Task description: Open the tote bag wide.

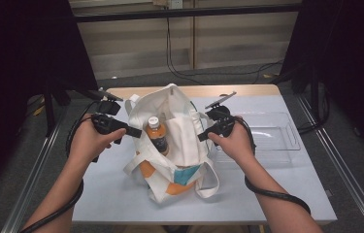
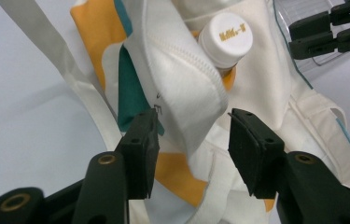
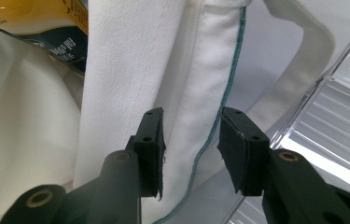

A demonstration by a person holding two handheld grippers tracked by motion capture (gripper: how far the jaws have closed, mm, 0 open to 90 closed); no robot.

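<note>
— What sits on the pale bench (image 1: pixel 102 194)?
— A white tote bag (image 1: pixel 179 126) with orange and teal patches, mouth spread wide near the middle; an orange bottle (image 1: pixel 156 133) with a white cap stands inside it, leaning toward the left rim; a clear plastic tray (image 1: pixel 272 131) lies just beside the bag on the right.
— And the left tongs (image 2: pixel 192 122)?
— Released; the jaws stand apart, a fold of the bag's rim hangs between them without being pinched.
— The right tongs (image 3: pixel 191 122)?
— Also released; the bag's teal-stitched edge runs between the parted jaws, close to the left pad; whether it touches, I cannot tell.
</note>
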